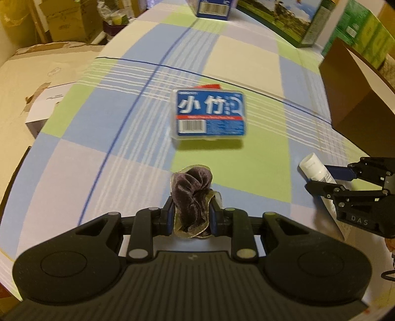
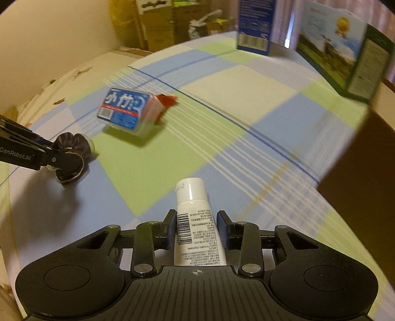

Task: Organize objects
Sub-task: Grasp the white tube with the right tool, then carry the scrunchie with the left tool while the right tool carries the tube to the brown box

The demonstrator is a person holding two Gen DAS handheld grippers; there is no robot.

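Observation:
My left gripper (image 1: pixel 192 210) is shut on a purple velvet scrunchie (image 1: pixel 192 192), which bulges up between the fingers just above the checked cloth. From the right wrist view, that gripper (image 2: pixel 66 158) and the scrunchie (image 2: pixel 74 145) sit at the far left. My right gripper (image 2: pixel 196 217) is shut on a white tube (image 2: pixel 192 197) with its cap pointing forward. In the left wrist view, the right gripper (image 1: pixel 318 176) and the tube (image 1: pixel 313 165) are at the right edge. A blue plastic pack (image 1: pixel 209 113) (image 2: pixel 128 111) with a red tab lies on the cloth ahead of both.
A brown cardboard box (image 1: pixel 358 98) (image 2: pixel 365 160) stands at the right. At the back stand a blue carton (image 1: pixel 212 8) (image 2: pixel 254 27) and a green landscape-printed box (image 1: pixel 288 22) (image 2: pixel 340 56). The checked cloth (image 1: pixel 98 172) ends at the left, with cardboard boxes beyond.

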